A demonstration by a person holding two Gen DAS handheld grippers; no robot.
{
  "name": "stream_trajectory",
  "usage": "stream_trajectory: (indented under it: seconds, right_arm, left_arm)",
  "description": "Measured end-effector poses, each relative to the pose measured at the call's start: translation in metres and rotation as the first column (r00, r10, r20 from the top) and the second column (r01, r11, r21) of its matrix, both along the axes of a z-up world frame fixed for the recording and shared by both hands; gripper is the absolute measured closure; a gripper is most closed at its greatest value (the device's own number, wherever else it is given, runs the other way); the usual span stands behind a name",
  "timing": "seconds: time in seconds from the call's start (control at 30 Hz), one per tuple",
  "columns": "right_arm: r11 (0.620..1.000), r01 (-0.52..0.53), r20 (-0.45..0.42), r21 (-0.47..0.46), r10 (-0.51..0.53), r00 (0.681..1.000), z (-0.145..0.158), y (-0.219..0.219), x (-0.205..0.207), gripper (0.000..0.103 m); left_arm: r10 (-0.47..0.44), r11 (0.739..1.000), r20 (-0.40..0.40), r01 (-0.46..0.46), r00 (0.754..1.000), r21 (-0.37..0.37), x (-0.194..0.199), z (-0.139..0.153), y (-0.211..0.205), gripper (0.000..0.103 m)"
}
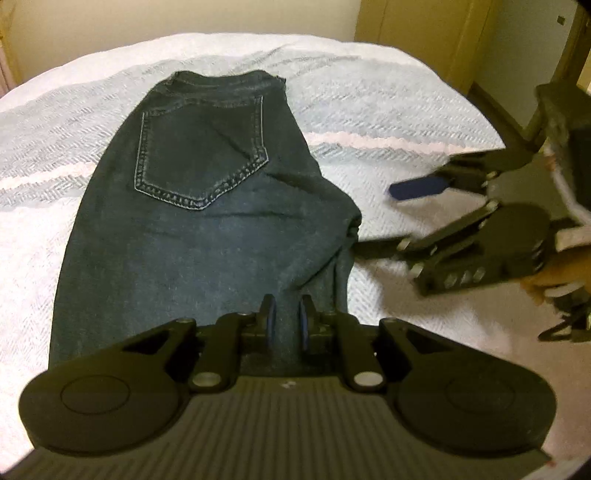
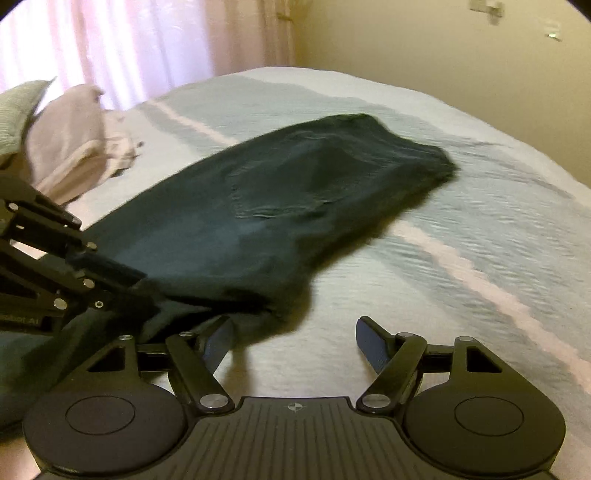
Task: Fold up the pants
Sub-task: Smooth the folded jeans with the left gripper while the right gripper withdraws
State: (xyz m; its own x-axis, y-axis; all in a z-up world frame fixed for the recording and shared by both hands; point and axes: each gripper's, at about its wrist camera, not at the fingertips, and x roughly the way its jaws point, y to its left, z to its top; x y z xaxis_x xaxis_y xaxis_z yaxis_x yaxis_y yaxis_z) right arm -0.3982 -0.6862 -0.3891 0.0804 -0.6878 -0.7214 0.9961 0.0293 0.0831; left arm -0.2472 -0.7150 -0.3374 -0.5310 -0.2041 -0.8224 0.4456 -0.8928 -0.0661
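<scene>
Dark blue jeans point(image 1: 207, 229) lie flat on the bed, folded lengthwise, back pocket point(image 1: 201, 147) up and waistband at the far end. My left gripper point(image 1: 286, 325) hovers low over the near part of the leg. Its blue pads stand a narrow gap apart, with flat denim showing between them and nothing pinched. In the right wrist view the left gripper point(image 2: 144, 291) sits on the jeans point(image 2: 295, 192) at the left. My right gripper point(image 2: 295, 347) is wide open over bare bedspread, its left finger point(image 2: 218, 347) beside the jeans' near edge. The right gripper point(image 1: 399, 218) also shows just right of the jeans.
The bedspread point(image 1: 388, 110) is pale blue-white with a pink stripe point(image 2: 480, 280). Pillows point(image 2: 70, 144) lie at the far left before pink curtains point(image 2: 129, 44). A yellow wall and a door point(image 1: 424, 26) stand beyond the bed. A hand point(image 1: 554, 280) holds the right gripper.
</scene>
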Motion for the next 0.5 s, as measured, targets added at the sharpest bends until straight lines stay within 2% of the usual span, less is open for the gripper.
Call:
stream_trajectory:
  seconds: [0.2, 0.23, 0.27, 0.33, 0.43, 0.5]
  right_arm:
    - [0.999, 0.042, 0.073, 0.018, -0.043, 0.996, -0.007, -0.022, -0.013, 0.032]
    - [0.998, 0.067, 0.062, 0.015, -0.068, 0.996, -0.004, -0.017, -0.020, 0.032]
    - [0.995, 0.091, 0.059, 0.029, -0.092, 0.994, -0.002, -0.012, -0.029, 0.032]
    - [0.990, 0.121, 0.125, 0.066, -0.129, 0.984, 0.000, 0.000, -0.046, 0.032]
    - [0.983, 0.164, 0.083, 0.079, -0.171, 0.982, 0.008, 0.018, -0.045, 0.032]
    - [0.982, 0.166, 0.116, 0.093, -0.176, 0.978, 0.010, 0.024, -0.046, 0.032]
  left_arm:
    - [0.010, 1.000, -0.023, -0.010, 1.000, 0.005, 0.008, 0.004, 0.000, 0.092]
    - [-0.031, 1.000, -0.027, 0.031, 0.999, 0.005, 0.008, 0.003, 0.000, 0.092]
    - [-0.034, 0.999, -0.024, 0.034, 0.999, 0.008, 0.008, 0.002, 0.002, 0.092]
    - [-0.045, 0.999, -0.022, 0.046, 0.999, 0.014, 0.007, 0.000, 0.006, 0.092]
    - [-0.064, 0.998, -0.025, 0.064, 0.998, 0.013, 0.006, 0.000, 0.015, 0.090]
    - [-0.081, 0.997, -0.014, 0.081, 0.997, 0.001, 0.006, -0.001, 0.022, 0.086]
